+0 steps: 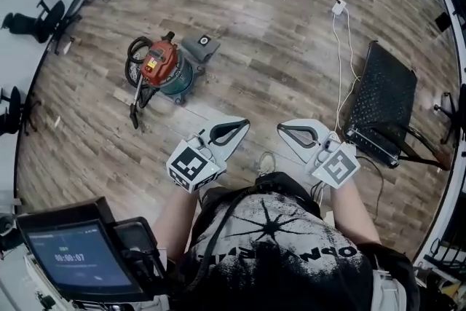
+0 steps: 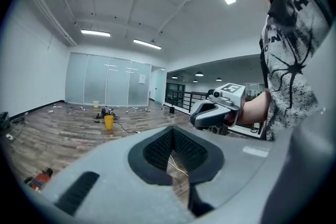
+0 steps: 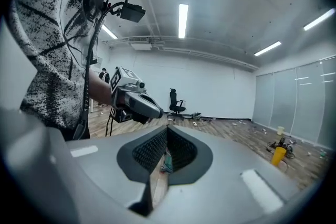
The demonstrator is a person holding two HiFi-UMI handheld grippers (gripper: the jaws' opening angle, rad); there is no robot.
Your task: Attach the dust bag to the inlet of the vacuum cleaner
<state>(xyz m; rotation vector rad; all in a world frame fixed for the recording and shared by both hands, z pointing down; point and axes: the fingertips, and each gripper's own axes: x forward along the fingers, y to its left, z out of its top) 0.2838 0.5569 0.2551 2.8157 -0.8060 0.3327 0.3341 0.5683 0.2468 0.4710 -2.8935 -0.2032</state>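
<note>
Vacuum cleaner (image 1: pixel 162 68) far left on floor (image 1: pixel 277 47), black mesh chair (image 1: pixel 382 105) right; left gripper (image 1: pixel 245 125) and right gripper (image 1: pixel 280 129) jaws pressed together, empty.

the screen (image 1: pixel 73 257) shows a timer reading about 00:00:07; nothing else is legible.

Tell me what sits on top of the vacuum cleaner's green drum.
A red motor head with a yellow label caps the green drum. That head covers the drum's opening, so whatever is inside the drum cannot be seen.
</note>
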